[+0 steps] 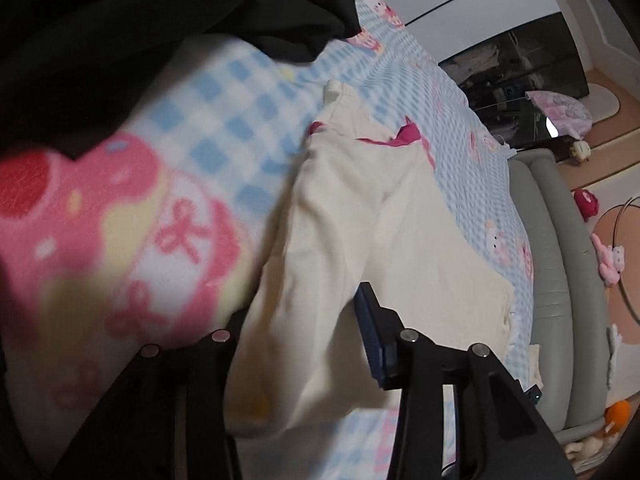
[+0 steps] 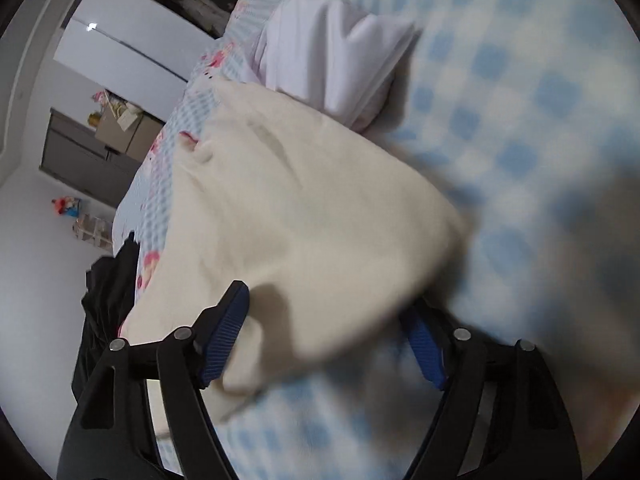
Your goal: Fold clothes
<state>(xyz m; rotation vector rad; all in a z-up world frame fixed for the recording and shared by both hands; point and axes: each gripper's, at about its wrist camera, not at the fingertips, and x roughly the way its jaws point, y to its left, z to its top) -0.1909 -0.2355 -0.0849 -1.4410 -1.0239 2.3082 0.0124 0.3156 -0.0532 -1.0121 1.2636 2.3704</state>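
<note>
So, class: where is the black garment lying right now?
Left wrist view: the black garment fills the upper left, on the checked bedspread, left of the cream garment.

A bed [image 1: 452, 92] fills most of both views, spread with a blue-and-white checked sheet [image 2: 520, 92] printed with pink cartoon figures. A grey padded bed edge [image 1: 560, 280] runs along one side, above a tan floor [image 1: 624, 120]. White wardrobe doors [image 1: 460, 0] stand beyond, beside a dark glass cabinet [image 1: 528, 52]. A cardboard box [image 2: 122, 130] sits on grey drawers [image 2: 80, 160].
</note>
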